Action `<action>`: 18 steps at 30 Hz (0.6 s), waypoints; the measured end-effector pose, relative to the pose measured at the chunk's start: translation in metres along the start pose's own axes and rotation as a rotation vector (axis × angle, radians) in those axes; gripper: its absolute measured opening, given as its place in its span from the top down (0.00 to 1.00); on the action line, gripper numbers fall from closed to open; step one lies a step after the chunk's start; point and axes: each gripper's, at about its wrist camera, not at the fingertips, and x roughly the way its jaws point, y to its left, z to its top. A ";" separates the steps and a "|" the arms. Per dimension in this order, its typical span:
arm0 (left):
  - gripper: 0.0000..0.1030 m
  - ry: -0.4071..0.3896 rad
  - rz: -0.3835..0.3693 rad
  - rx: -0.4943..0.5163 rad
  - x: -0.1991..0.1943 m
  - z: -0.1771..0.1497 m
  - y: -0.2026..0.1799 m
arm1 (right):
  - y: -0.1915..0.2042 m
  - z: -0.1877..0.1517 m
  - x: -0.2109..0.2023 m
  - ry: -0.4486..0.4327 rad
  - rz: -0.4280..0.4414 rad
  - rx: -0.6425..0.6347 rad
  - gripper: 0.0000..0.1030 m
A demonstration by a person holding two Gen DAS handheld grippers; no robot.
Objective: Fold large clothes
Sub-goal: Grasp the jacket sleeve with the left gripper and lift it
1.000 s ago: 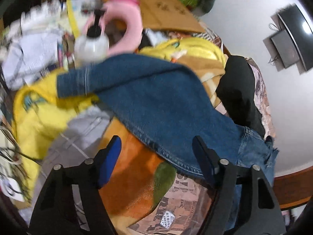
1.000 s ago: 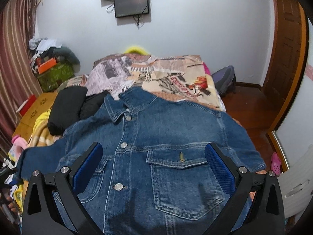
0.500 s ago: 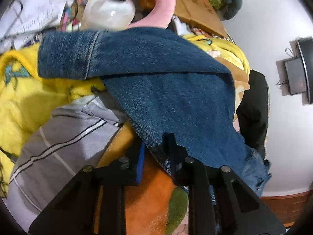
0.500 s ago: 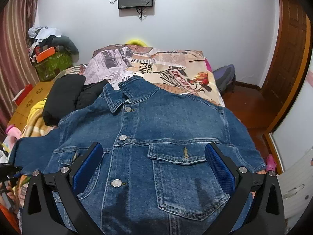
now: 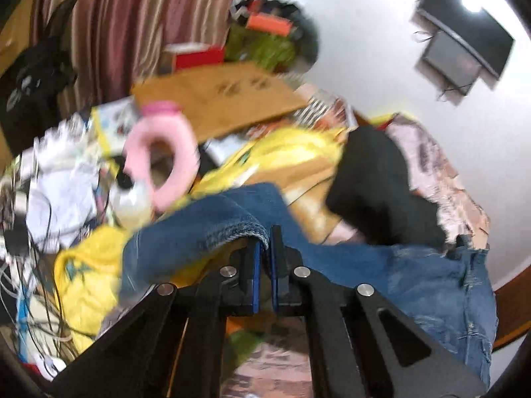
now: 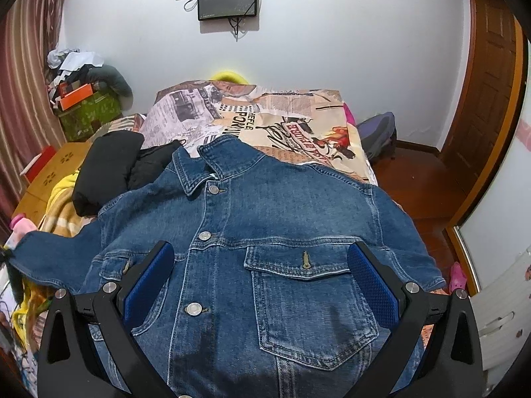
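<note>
A blue denim jacket (image 6: 265,232) lies front up and buttoned on the bed, collar toward the far wall. Its left sleeve (image 5: 205,232) is raised off the pile of clothes, and my left gripper (image 5: 264,242) is shut on the sleeve's edge, with denim draped over the blue pads. The sleeve also shows in the right wrist view, stretching out to the left edge (image 6: 49,252). My right gripper (image 6: 260,275) hovers open above the jacket's chest pocket (image 6: 308,295), nothing between its fingers.
A black garment (image 6: 109,169) lies by the jacket's left shoulder. Yellow clothes (image 5: 86,285), a pink ring pillow (image 5: 166,165), cables and papers crowd the left side. The patterned bedspread (image 6: 265,119) runs to the wall. A wooden door (image 6: 484,93) stands at right.
My left gripper closed on the edge of the denim sleeve and lifted it off the pile; the view swung upward. The right gripper stayed put and open.
</note>
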 end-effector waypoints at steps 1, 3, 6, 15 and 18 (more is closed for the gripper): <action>0.97 -0.014 -0.036 0.010 -0.008 0.005 -0.008 | -0.001 0.000 -0.001 -0.004 0.000 0.002 0.00; 0.97 -0.047 -0.088 0.052 -0.022 0.015 -0.032 | -0.003 0.001 -0.004 -0.014 -0.001 0.007 0.00; 0.97 -0.087 -0.149 0.109 -0.035 0.020 -0.068 | -0.007 0.002 -0.006 -0.025 -0.004 0.018 0.00; 0.97 -0.093 -0.364 0.263 -0.049 -0.001 -0.184 | -0.027 0.001 -0.011 -0.034 -0.005 0.066 0.00; 0.97 -0.048 -0.419 0.302 -0.042 -0.015 -0.217 | -0.031 -0.001 -0.014 -0.041 -0.013 0.068 0.00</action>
